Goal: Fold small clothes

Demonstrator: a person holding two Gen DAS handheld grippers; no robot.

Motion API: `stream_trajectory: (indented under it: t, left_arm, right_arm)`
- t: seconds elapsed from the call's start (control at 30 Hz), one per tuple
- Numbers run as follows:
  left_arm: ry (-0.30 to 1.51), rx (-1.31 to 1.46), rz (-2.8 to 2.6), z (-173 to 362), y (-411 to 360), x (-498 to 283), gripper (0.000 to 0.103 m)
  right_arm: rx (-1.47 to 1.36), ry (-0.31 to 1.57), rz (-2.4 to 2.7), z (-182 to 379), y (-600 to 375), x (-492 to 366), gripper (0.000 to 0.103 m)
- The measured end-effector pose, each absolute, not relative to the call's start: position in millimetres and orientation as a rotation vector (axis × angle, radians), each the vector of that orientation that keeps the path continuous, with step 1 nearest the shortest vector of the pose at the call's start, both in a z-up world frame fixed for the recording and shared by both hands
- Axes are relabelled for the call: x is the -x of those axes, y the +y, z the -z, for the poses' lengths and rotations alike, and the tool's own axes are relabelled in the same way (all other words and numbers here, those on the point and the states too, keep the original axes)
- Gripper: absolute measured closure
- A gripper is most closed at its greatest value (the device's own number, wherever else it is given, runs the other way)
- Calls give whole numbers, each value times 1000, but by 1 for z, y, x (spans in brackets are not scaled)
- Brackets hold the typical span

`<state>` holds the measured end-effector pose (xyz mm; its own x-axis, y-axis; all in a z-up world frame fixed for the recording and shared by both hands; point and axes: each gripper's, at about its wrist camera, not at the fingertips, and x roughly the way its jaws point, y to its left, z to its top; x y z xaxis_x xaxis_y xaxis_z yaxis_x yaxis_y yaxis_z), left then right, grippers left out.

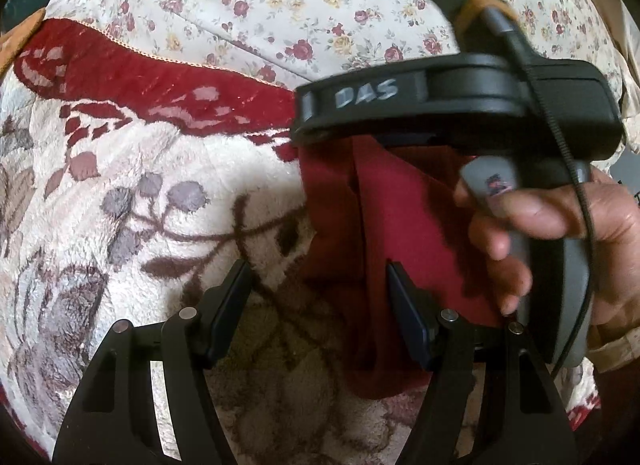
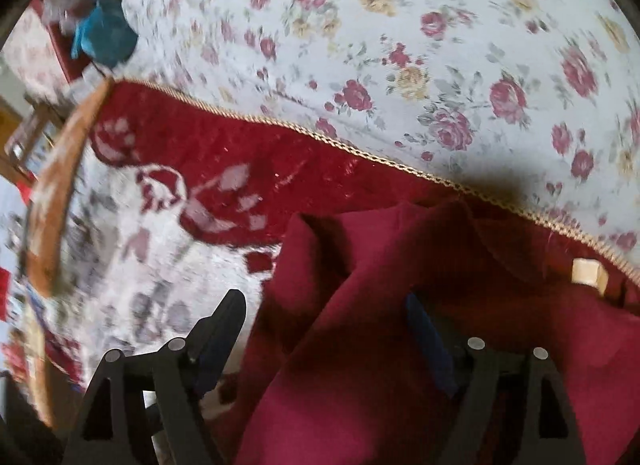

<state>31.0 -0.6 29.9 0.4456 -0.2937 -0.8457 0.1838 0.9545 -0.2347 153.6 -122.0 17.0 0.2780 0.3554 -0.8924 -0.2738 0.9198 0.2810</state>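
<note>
A dark red garment [image 1: 400, 233] lies crumpled on a plush floral blanket [image 1: 140, 193]. My left gripper [image 1: 318, 297] is open just above it, its right finger over the cloth's left part and its left finger over the blanket. The other gripper's black body and the hand holding it show in the left wrist view [image 1: 460, 105], right above the garment. In the right wrist view the garment [image 2: 380, 325] fills the lower middle. My right gripper [image 2: 324, 317] is open over its folds. A cream label [image 2: 586, 273] shows at the garment's right.
A white sheet with rose print [image 2: 400, 45] covers the far side, past the blanket's red border with gold trim [image 2: 280, 161]. A wooden rim [image 2: 60, 185] and a teal cloth [image 2: 104, 37] lie at the far left.
</note>
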Motion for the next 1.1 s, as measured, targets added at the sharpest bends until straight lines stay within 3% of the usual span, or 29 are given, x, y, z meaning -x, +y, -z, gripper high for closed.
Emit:
stream_trajectory:
  t: [0.13,0.2,0.37,0.53,0.63,0.7,0.77,0.87,0.9,0.97,1.0,1.1]
  left_arm:
    - [1067,111,295,-28,-2,-36,34]
    - [1064,113,295,-28,-4,-39,34]
    - [1048,130,321,-30,-9,-41,34]
    - [1025,159,393,-31,-21,-44,34]
    - [1006,167,436,-33,-29,-44,41]
    - [996,154,444,-34,-34,-45,54]
    - [1003,165,455,-33,-36,-46,61]
    - [1001,181,465,-35,-35,-47,65]
    - [994,182,465,-37,-35,-47,66]
    - [990,184,467,-38,-34,-45,68]
    - [988,181,468,-39,-35,-45,68]
    - [979,167,466,-41,-36,-41,68]
  right_arm:
    - [30,1198,-398,-9,-109,-151,22]
    - [78,1178,-378,-8,-105,-148,34]
    - [-4,1137,-427,-23,-129,-141,78]
    - [-166,1103,-477,-45,-159,-139,84]
    - [-213,1091,-486,-51,-171,-136,85]
    - [-223,1090,-484,-53,-174,-133,85]
    - [-233,1093,-485,-55,-178,-132,85]
    - [-241,1113,-487,-54,-177,-135,81]
    - [-229,1121,-487,-55,-175,-136,77]
    - [-198,1131,-467,-54,-170,-137,36]
    - [-184,1133,-460,-54,-166,-138,31]
    - [-144,1172,-477,-50,-152,-143,30]
